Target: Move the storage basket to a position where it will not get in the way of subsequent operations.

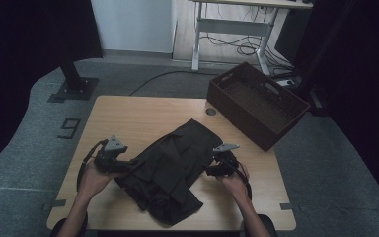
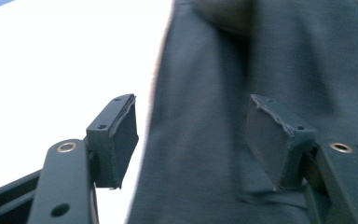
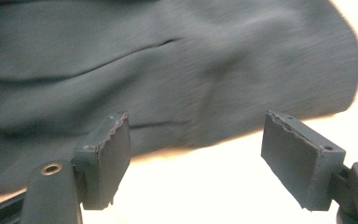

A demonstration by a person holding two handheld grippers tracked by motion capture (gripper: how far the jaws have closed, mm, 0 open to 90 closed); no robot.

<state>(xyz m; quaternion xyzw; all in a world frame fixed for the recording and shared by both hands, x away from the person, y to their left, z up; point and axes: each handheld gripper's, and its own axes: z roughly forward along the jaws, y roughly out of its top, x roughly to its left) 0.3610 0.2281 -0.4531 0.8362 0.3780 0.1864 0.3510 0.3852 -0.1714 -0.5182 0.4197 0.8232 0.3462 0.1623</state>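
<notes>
A crumpled dark garment (image 1: pixel 172 165) lies in the middle of the light wooden table (image 1: pixel 128 113). My left gripper (image 1: pixel 130 165) sits at the garment's left edge, held in a hand, and points toward the cloth. In the left gripper view its jaws (image 2: pixel 191 140) stand wide apart, with the grey fabric (image 2: pixel 223 93) behind them and nothing pinched. My right gripper (image 1: pixel 208 172) is at the garment's right edge. Its jaws (image 3: pixel 196 154) are also open, over bare table, and the cloth (image 3: pixel 168 70) lies just beyond the pads.
A dark brown slatted crate (image 1: pixel 256 103) stands at the table's back right corner. A round grommet (image 1: pixel 210 111) sits in the tabletop near it. On the floor behind are a black stand base (image 1: pixel 74 89) and a desk frame with cables (image 1: pixel 237 29).
</notes>
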